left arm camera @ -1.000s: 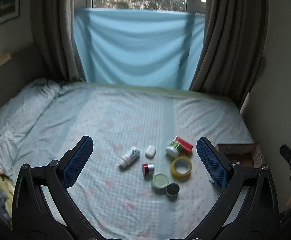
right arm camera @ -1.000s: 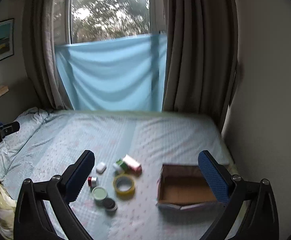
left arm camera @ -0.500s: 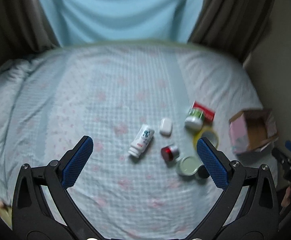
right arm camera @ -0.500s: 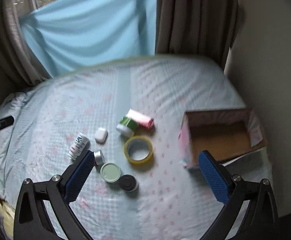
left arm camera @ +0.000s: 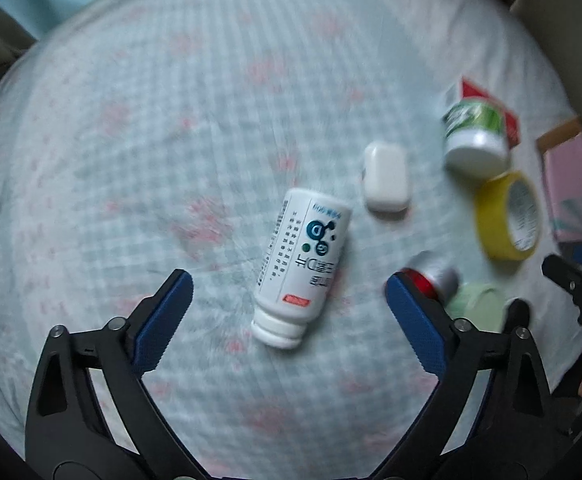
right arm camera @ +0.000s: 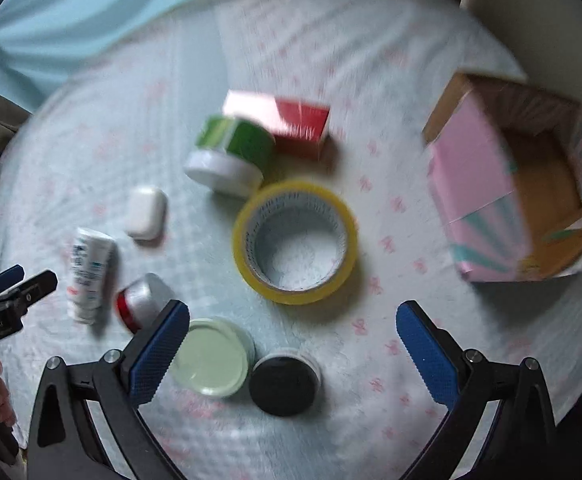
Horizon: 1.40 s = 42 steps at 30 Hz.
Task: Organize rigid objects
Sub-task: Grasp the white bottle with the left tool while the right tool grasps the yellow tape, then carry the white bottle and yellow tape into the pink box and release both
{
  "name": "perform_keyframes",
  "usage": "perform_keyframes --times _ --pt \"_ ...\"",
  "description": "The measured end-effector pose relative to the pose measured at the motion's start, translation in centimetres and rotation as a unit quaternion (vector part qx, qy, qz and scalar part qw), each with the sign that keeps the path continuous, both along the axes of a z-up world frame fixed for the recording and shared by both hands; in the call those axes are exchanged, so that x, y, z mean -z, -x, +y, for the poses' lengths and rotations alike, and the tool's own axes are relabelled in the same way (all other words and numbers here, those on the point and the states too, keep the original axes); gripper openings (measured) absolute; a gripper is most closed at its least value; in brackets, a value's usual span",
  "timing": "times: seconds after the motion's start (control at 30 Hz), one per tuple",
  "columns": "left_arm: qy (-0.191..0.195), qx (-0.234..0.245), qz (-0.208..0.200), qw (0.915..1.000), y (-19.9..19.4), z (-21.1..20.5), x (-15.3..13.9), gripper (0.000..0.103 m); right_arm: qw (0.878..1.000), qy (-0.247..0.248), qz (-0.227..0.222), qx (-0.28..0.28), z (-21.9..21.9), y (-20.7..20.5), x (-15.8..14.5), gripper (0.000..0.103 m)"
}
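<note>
Above a bed [left arm camera: 131, 120], the left gripper [left arm camera: 287, 300] points down, its jaws closing around a white bottle [left arm camera: 303, 264] lying between them, untouched. The right gripper [right arm camera: 293, 344] hangs spread and empty over a black-lidded jar [right arm camera: 285, 384] and green-lidded jar [right arm camera: 211, 360], near a yellow tape roll [right arm camera: 295, 240]. A cardboard box [right arm camera: 531, 184] sits far right.

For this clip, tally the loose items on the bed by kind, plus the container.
Bottles lying on their sides: 2, white labelled bottle, green-labelled white-capped bottle
Round jars or tins: 3, pale green, black, red and silver
Yellow tape roll: 1
White rounded case: 1
Red carton: 1
Open cardboard box: 1
Total: 9
</note>
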<state>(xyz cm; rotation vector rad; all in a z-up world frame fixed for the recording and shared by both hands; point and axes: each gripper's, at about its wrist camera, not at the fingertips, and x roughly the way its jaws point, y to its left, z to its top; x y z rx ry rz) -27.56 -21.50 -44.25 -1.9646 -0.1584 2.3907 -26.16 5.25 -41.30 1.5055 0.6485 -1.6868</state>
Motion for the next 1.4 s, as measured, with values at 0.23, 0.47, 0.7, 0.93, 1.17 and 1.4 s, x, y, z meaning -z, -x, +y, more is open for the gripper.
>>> perform_keyframes --times 0.23,0.47,0.7,0.93,1.17,1.4 --pt "0.001 0.014 -0.035 0.9993 1.3 0.0 4.2 0.089 0.999 -0.034 -0.002 0.000 -2.3 0.8 4.0 0.103" --pt "0.005 0.035 -0.060 0.9976 2.7 1.3 6.1 0.060 0.999 -0.051 -0.002 -0.003 -4.3 2.5 4.8 0.103" --pt "-0.007 0.025 -0.064 0.9976 2.7 1.3 6.6 0.050 0.998 -0.055 0.006 -0.014 -5.1 2.3 3.6 0.097" --pt "-0.011 0.002 -0.051 0.9987 2.2 0.9 5.9 0.050 0.998 -0.053 0.016 -0.004 -5.0 1.8 1.6 0.096" --pt "-0.018 -0.019 -0.019 0.9995 1.4 0.4 2.7 0.048 0.999 -0.031 0.024 -0.007 -4.7 0.9 -3.1 0.096" --pt "-0.028 -0.034 0.017 0.9989 -0.5 0.1 -3.6 0.048 1.000 0.005 0.026 0.002 -3.4 0.2 -10.7 0.096"
